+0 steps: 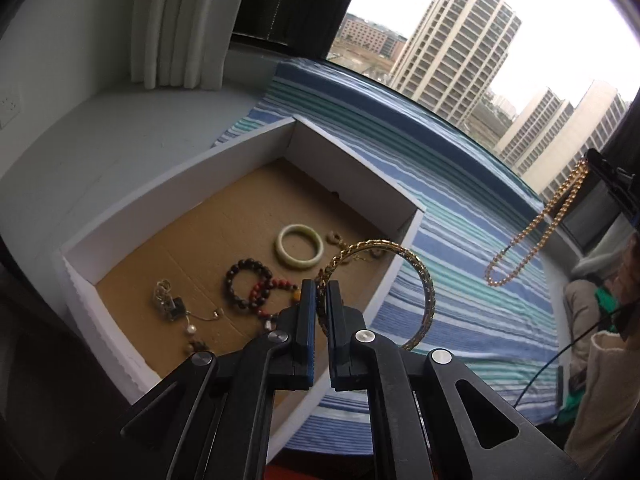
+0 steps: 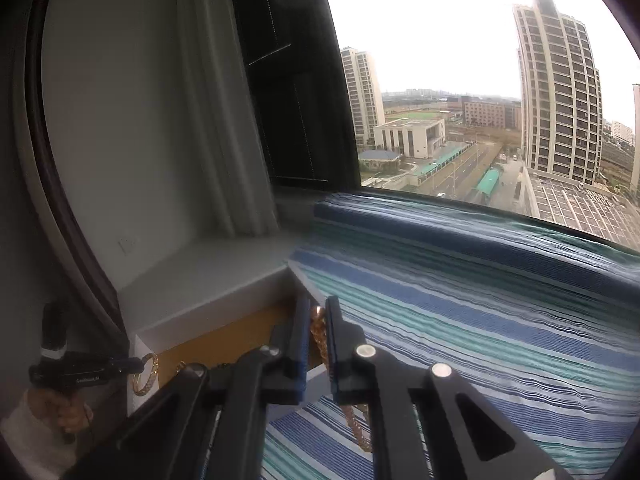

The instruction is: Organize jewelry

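My left gripper pinches the gold bangle above the box; my right gripper pinches the gold chain (dangling beside the box), which could snag.

Gold bangle upright above box near rim. Gold chain dangles right of box. In box: jade bangle, dark bead bracelet, red beads, pendant necklace.
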### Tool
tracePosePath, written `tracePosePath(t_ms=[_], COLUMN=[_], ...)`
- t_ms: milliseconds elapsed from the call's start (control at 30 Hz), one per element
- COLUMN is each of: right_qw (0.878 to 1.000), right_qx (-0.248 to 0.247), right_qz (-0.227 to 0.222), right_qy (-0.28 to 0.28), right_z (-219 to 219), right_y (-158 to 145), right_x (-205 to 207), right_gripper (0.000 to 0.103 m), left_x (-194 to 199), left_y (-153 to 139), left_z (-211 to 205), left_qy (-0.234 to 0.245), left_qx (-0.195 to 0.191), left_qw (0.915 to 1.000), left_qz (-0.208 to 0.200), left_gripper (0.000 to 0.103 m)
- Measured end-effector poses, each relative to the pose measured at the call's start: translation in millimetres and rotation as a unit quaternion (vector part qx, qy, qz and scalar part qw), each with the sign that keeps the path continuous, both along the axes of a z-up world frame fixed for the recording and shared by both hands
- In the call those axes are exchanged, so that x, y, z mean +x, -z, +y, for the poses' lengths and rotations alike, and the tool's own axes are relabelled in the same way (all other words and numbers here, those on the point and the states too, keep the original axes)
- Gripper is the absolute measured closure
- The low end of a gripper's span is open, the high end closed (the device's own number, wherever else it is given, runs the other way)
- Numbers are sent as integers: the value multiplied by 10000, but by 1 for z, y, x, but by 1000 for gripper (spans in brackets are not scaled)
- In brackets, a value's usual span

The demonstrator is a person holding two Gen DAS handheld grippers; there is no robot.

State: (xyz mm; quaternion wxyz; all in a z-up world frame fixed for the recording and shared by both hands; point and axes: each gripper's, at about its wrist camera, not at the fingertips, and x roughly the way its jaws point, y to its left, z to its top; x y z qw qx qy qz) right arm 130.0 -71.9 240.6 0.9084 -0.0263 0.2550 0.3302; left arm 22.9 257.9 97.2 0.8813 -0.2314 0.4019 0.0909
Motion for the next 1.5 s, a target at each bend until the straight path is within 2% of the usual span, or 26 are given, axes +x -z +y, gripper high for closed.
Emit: tracePosePath(t_ms=[133, 267, 533, 700, 733, 800, 833, 867, 900, 933, 967, 1033, 1100, 1133, 1233, 1500], right_qw=[9986, 9955, 9873, 9783, 9756, 9705, 9686, 9672, 9664, 9663, 9669, 9684, 9704, 9714, 9723, 9706], right_qx=[170, 141, -461, -1091, -1204, -1438, -1535, -1614, -1667, -1691, -1663, -1585, -1656, -1693, -1816, -2037], right_qz=[186, 341, 620, 962, 1070, 1256, 1306, 1346, 1370, 1381, 1397, 1403, 1282, 1195, 987, 854], right_qy=[-471, -872, -1388, -1475, -1495, -1475, -1455, -1429, -1398, -1361, -1340, -1319, -1204, -1156, -1095, -958], right_z=[43, 91, 186, 228, 234, 243, 245, 246, 243, 242, 241, 238, 235, 234, 232, 219], right_y=[-4, 14, 76, 139, 154, 177, 186, 193, 197, 200, 202, 202, 203, 204, 206, 209], right_x=[1, 8, 18, 25, 27, 30, 31, 32, 30, 31, 31, 31, 29, 28, 26, 12], right_gripper=[95, 95, 95, 95, 94, 93, 93, 86, 79, 57, 41, 37, 34, 29, 28, 24], left_x=[10, 20, 52, 67, 67, 62, 59, 55, 51, 48, 45, 38, 33, 32, 28, 16], left_y=[27, 53, 108, 138, 141, 137, 133, 127, 121, 115, 108, 94, 84, 81, 75, 75], left_z=[33, 63, 106, 107, 106, 95, 88, 81, 73, 66, 59, 44, 33, 29, 17, -6], left_qy=[-338, -631, -965, -976, -983, -945, -966, -999, -1034, -1072, -1129, -1356, -1645, -1750, -1936, -1699], left_qx=[117, 151, 2, 28, 85, 201, 329, 508, 727, 962, 1204, 1647, 1894, 1929, 1962, 1498], left_qw=[9990, 9965, 9890, 9847, 9844, 9856, 9857, 9854, 9846, 9830, 9804, 9726, 9645, 9618, 9571, 9675], left_qz=[281, 536, 1125, 1444, 1455, 1386, 1343, 1284, 1211, 1143, 1072, 921, 825, 839, 895, 1123], left_gripper=[101, 101, 100, 98, 91, 69, 47, 28, 22, 12, 5, 1, 1, 1, 1, 1])
